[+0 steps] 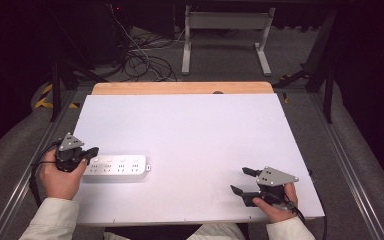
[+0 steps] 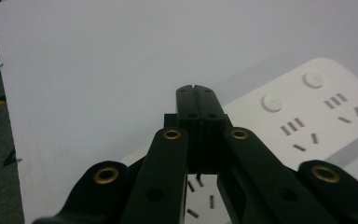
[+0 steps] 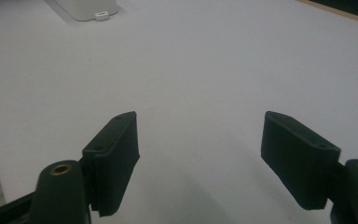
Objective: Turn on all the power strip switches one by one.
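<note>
A: Your left claw [image 1: 91, 152] has its jaws pressed flat together with nothing between them. It sits over the left end of the power strip [image 1: 116, 167], and the tips point along the strip's top.

B: And from the left gripper view?

A: There the shut claw [image 2: 196, 88] lies across the strip [image 2: 307, 112]; two round buttons and rows of socket slots sit just to the right of your tips, and more slots show beneath the jaws.

B: What about your right claw [image 1: 242, 181]?

A: It is spread wide and empty, low over the bare white table [image 1: 195, 130]. The strip [image 3: 86, 8] lies well ahead of it, far off to the left.
</note>
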`<state>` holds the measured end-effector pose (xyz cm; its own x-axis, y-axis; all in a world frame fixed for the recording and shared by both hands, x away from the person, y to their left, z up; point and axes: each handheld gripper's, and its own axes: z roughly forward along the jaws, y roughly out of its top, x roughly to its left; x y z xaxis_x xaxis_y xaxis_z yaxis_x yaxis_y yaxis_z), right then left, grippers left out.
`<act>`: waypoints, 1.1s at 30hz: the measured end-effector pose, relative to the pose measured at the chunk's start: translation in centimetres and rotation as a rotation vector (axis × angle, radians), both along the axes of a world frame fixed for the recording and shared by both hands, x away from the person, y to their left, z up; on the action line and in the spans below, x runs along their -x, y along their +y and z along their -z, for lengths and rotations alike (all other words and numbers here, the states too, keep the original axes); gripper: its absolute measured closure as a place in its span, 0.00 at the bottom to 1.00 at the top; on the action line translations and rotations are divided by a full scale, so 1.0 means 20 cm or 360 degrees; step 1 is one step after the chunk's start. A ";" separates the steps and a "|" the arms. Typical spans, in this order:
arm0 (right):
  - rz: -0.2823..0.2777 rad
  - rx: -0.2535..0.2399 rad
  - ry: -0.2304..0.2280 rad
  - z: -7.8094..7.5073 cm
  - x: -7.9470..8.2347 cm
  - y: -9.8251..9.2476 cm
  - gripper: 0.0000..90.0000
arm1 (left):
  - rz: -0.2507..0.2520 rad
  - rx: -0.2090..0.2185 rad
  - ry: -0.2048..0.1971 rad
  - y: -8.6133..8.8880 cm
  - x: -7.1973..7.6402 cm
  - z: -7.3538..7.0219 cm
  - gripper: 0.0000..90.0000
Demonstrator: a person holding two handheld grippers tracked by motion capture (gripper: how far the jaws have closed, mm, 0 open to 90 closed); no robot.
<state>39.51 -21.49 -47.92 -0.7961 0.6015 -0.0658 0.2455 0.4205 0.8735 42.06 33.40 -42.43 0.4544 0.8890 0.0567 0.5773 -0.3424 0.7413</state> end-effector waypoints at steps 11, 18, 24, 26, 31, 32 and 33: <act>-0.0002 -0.0001 -0.0004 0.00 0.00 0.00 0.31 | 0.0036 0.0033 0.0017 -0.03 0.00 0.00 1.00; -0.0002 0.0000 -0.0003 0.00 0.00 0.00 0.31 | 0.0080 0.0048 0.0042 -0.05 -0.01 0.03 1.00; -0.0004 0.0001 -0.0003 0.00 0.00 0.00 0.31 | 0.0097 0.0039 0.0073 -0.08 -0.04 0.07 1.00; -0.0005 0.0001 -0.0003 0.00 0.00 0.00 0.31 | 0.0099 0.0021 0.0090 -0.08 -0.05 0.09 1.00; -0.0005 0.0002 0.0001 0.00 0.00 0.00 0.31 | 0.0106 0.0011 0.0101 -0.09 -0.06 0.11 1.00; -0.0004 0.0005 0.0002 0.00 0.00 0.00 0.31 | 0.0101 0.0005 0.0102 -0.09 -0.06 0.12 1.00; -0.0004 0.0005 0.0003 0.00 0.00 0.00 0.31 | 0.0101 -0.0001 0.0104 -0.09 -0.06 0.12 1.00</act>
<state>39.49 -21.48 -47.97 -0.7977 0.5994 -0.0662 0.2461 0.4239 0.8716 43.28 31.55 -44.80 0.5126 0.8583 0.0255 0.6015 -0.3801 0.7026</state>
